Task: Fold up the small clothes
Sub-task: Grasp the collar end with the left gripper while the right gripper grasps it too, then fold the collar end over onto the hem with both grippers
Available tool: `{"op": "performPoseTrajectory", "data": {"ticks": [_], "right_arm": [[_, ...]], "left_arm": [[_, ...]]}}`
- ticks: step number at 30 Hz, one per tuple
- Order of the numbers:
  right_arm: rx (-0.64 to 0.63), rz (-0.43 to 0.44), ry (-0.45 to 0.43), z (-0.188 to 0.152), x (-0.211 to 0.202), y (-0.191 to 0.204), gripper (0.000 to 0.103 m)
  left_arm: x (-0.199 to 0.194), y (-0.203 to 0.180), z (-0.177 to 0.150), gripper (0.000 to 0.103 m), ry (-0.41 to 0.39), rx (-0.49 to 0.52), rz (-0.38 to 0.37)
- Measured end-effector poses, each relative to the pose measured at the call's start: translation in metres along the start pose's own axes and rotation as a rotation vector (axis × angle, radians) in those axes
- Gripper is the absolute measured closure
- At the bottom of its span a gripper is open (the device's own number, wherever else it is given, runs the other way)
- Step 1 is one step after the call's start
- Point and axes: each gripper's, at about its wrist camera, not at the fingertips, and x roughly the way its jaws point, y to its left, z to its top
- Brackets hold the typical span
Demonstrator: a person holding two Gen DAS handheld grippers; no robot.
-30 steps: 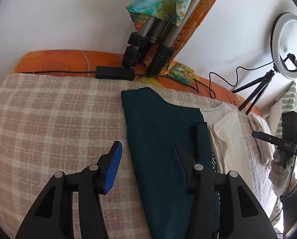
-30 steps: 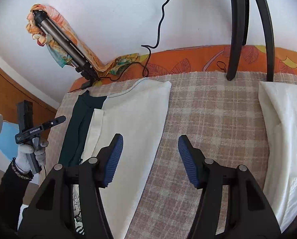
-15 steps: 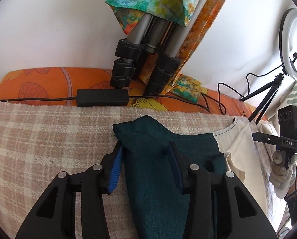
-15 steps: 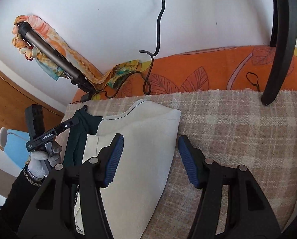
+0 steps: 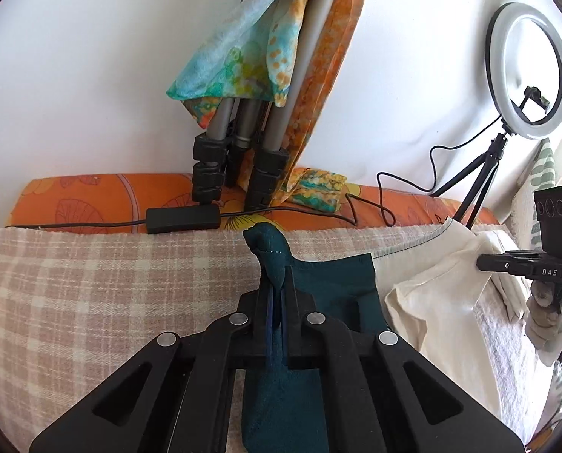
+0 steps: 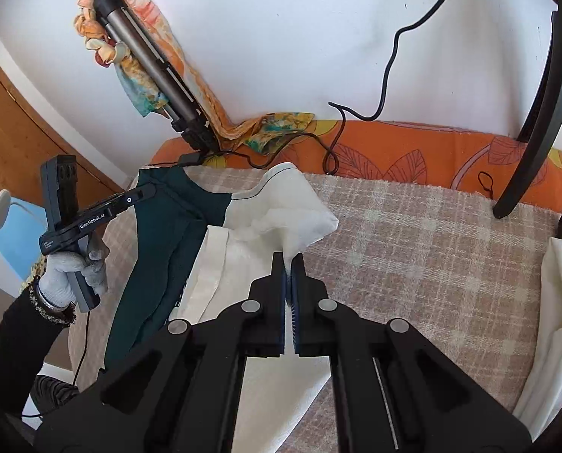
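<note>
I have the left gripper jaws clamped on the teal-and-cream garment's teal corner, and the right gripper jaws clamped on its cream corner; it lies on the plaid blanket.

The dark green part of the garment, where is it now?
In the left wrist view the dark green part lies centre on the checked blanket, its far corner pinched in the left claw, with the cream part adjoining on its right.
</note>
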Motion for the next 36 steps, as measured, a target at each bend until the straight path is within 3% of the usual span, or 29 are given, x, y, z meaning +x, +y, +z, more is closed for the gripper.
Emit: {"op": "performPoseTrajectory", "data": {"ticks": [9, 17, 26, 30, 36], "right_arm": [[-0.086, -0.039, -0.037, -0.040, -0.073, 0.053, 0.099], [-0.085, -0.063, -0.045, -0.110, -0.115, 0.088, 0.100], [-0.055, -0.061, -0.060, -0.199, -0.137, 0.109, 0.100], [-0.054, -0.077, -0.053, -0.236, -0.135, 0.117, 0.100], [-0.137, -0.192, -0.004, -0.283, -0.131, 0.132, 0.099]], "left_arm": [[-0.079, -0.032, -0.025, 0.102, -0.061, 0.036, -0.020], [-0.139, -0.060, -0.082, 0.102, -0.061, 0.075, -0.027], [-0.173, -0.071, -0.171, 0.102, 0.025, 0.075, -0.022], [-0.181, -0.076, -0.209, 0.102, 0.071, 0.120, 0.004], [-0.192, -0.084, -0.250, 0.099, 0.147, 0.236, 0.029]]}}
